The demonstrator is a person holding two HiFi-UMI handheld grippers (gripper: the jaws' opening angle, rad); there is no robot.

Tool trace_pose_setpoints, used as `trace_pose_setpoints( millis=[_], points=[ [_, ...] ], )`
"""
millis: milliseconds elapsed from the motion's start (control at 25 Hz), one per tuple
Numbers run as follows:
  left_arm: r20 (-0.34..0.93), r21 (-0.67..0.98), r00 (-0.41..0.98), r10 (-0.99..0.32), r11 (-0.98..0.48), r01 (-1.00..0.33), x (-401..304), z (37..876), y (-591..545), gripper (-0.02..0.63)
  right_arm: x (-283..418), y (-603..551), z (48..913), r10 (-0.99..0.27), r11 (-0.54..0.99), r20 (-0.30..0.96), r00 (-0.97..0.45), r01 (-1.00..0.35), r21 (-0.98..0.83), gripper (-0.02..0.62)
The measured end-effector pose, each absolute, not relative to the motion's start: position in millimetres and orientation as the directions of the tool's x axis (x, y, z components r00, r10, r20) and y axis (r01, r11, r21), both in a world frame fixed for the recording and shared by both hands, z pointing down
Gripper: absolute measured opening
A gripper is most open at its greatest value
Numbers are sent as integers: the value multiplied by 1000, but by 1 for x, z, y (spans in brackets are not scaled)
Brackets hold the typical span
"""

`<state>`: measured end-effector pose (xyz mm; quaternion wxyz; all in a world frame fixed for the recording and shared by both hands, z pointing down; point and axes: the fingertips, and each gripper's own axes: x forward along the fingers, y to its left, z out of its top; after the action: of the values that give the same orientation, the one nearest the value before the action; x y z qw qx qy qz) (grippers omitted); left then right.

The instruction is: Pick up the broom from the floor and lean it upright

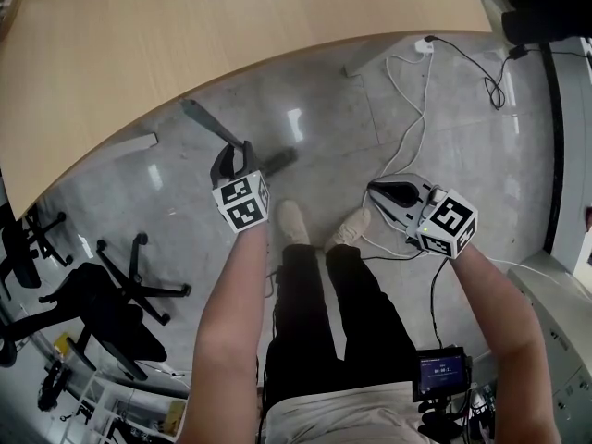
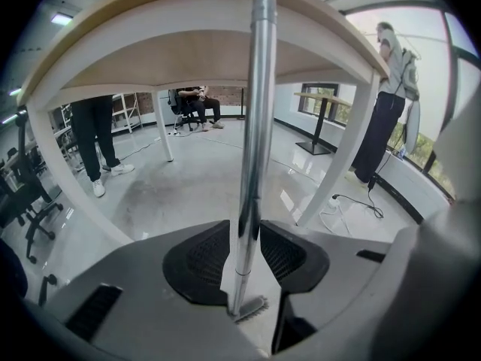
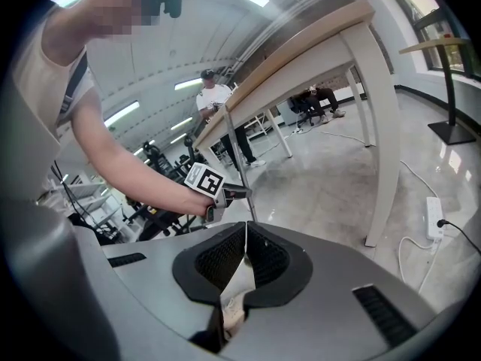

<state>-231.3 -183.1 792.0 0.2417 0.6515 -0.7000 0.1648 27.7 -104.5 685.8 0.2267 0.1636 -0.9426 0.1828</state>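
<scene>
Now the left claw (image 1: 233, 157) is spread around the broom (image 2: 255, 126) handle, its pads not pressing. The broom stands upright at eleven o'clock from the shoes (image 1: 292, 222), its top at the table (image 1: 185, 35) edge. The right claw (image 3: 246, 239) is pressed together, empty.

In my left gripper view the broom (image 2: 255, 126) ran off the top edge, and my jaws hid part of its brush (image 2: 251, 307).

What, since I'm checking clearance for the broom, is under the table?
Under the table: bare floor, its white legs and a standing person's legs. The broom handle covers a strip behind it; the head view's tabletop hides it all.
</scene>
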Motion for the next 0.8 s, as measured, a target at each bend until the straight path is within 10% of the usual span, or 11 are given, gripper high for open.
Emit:
trace_pose_setpoints(
  millis=[600,800],
  points=[
    [511,115,35,-859,28,-993,-232,760,-132,156,7,-91,666,-258,891,468,-845,-395,-222,18],
    [505,155,96,-858,-19,-988,-235,734,-67,71,-2,-69,634,-282,892,439,-853,-402,-207,17]
  ],
)
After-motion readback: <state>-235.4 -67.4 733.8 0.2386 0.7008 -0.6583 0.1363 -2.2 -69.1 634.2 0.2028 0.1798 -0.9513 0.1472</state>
